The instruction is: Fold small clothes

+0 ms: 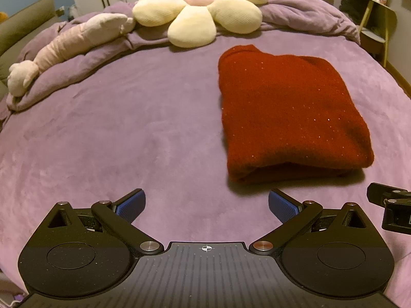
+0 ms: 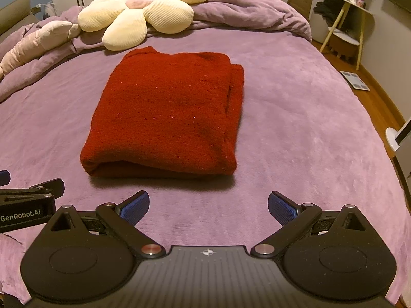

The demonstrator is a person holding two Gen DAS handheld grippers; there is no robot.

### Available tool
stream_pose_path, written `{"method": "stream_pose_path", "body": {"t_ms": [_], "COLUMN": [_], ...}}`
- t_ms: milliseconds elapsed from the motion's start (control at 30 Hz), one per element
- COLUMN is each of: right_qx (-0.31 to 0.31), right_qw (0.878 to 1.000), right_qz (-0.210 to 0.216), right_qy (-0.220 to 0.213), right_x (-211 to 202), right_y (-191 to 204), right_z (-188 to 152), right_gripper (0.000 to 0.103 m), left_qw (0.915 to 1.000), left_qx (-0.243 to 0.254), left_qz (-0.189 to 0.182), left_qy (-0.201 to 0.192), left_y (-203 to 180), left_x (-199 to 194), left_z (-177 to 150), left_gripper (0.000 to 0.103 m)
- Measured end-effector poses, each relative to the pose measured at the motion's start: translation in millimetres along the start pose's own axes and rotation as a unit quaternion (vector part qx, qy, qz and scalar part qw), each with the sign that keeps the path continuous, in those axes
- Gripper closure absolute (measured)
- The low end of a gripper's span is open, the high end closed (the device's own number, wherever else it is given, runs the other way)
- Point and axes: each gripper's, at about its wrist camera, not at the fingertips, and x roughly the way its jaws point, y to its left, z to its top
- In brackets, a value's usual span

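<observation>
The red sweater (image 2: 164, 113) is already folded into a compact rectangle and lies on the purple bed cover (image 2: 308, 128). The left gripper (image 1: 206, 206) and the right gripper (image 2: 208, 206) are held spread apart, empty, just before it; little folding seems left

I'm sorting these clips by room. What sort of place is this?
Most likely a bedroom: a bed with a purple blanket, a flower-shaped pillow near its head, and a folded red sweater lying on it.
</observation>
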Motion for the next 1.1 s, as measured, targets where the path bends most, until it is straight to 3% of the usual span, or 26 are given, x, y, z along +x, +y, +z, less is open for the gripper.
{"method": "stream_pose_path", "body": {"t_ms": [1100], "right_qx": [0.005], "right_qw": [1.000], "right_qz": [0.001], "right_qy": [-0.002], "right_x": [3.0], "right_y": [-3.7], "right_z": [-1.5], "right_gripper": [0.004], "left_qw": [0.9999], "left_qx": [0.005], "left_qz": [-0.008], "left_qy": [0.006], "left_y": [-3.7], "left_x": [5.4], "left_z": [-1.3], "left_gripper": [0.000]}}
